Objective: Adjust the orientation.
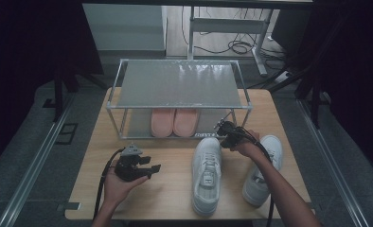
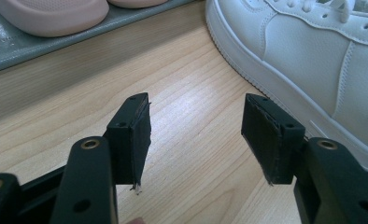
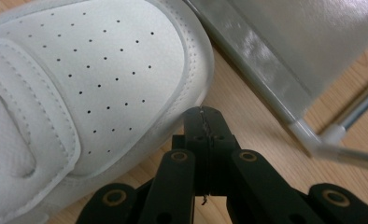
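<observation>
1 sneaker (image 3: pixel 79 88) just beside right tongs (image 3: pixel 204 122)

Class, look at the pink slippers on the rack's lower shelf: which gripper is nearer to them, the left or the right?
The right. The right gripper hangs at the rack's front edge, just beside the pink slippers. The left gripper sits farther back toward the person, over the table.
</observation>
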The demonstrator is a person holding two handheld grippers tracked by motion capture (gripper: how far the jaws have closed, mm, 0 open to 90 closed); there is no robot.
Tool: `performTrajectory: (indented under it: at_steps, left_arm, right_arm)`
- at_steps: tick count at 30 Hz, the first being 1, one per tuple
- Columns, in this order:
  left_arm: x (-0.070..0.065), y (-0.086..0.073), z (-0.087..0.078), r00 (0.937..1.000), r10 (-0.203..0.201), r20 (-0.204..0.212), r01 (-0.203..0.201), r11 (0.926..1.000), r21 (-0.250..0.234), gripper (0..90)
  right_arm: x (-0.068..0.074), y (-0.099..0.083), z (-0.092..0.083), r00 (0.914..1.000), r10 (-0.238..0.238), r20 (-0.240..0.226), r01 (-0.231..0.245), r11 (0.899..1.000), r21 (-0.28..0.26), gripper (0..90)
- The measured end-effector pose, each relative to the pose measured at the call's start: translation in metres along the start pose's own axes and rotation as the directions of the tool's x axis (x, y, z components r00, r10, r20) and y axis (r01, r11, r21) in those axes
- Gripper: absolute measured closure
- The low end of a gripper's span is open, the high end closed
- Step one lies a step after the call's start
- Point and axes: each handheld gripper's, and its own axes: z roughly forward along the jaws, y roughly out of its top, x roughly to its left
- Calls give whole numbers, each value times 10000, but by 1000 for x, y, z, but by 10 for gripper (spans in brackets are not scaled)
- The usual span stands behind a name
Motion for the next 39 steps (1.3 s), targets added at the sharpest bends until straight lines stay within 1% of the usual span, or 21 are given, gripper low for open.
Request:
performTrajectory:
  at_steps: [7, 14, 20, 22, 24, 26, 31, 34, 37, 39]
  left_arm:
    - [0, 0, 1, 10000, 25, -3, -25, 10000, 34, 424]
    - [0, 0, 1, 10000, 23, 11, -23, 10000, 36, 425]
    - [0, 0, 1, 10000, 20, -4, -20, 10000, 18, 425]
    - [0, 0, 2, 10000, 36, 7, -36, 10000, 57, 425]
    - [-1, 0, 2, 10000, 46, 3, -46, 9999, 91, 425]
    - [-1, 0, 2, 10000, 52, 1, -52, 9999, 90, 425]
    - [-1, 0, 3, 10000, 40, -14, -40, 10000, 89, 428]
    - [-1, -1, 2, 10000, 41, -15, -40, 10000, 84, 429]
    - [-1, 0, 1, 10000, 28, -7, -28, 10000, 45, 429]
    - [0, 0, 1, 10000, 24, -17, -24, 10000, 33, 429]
  right_arm:
    - [6, 9, 4, 9997, -127, -228, 121, 9996, -259, 900]
    - [12, 13, 5, 9988, -298, -399, 283, 9989, -377, 900]
    - [13, 14, 5, 9988, -203, -435, 185, 9990, -416, 900]
    - [16, 14, 5, 9990, -253, -357, 238, 9988, -425, 900]
    - [18, 16, 5, 9984, -307, -476, 284, 9984, -495, 900]
    - [21, 18, 5, 9984, -423, -379, 404, 9980, -491, 900]
    - [24, 21, 7, 9980, -386, -497, 357, 9976, -597, 900]
    - [27, 24, 7, 9982, -435, -416, 411, 9975, -567, 900]
    - [26, 22, 5, 9974, -388, -614, 354, 9978, -565, 900]
    - [26, 20, 2, 9975, -322, -623, 287, 9979, -574, 900]
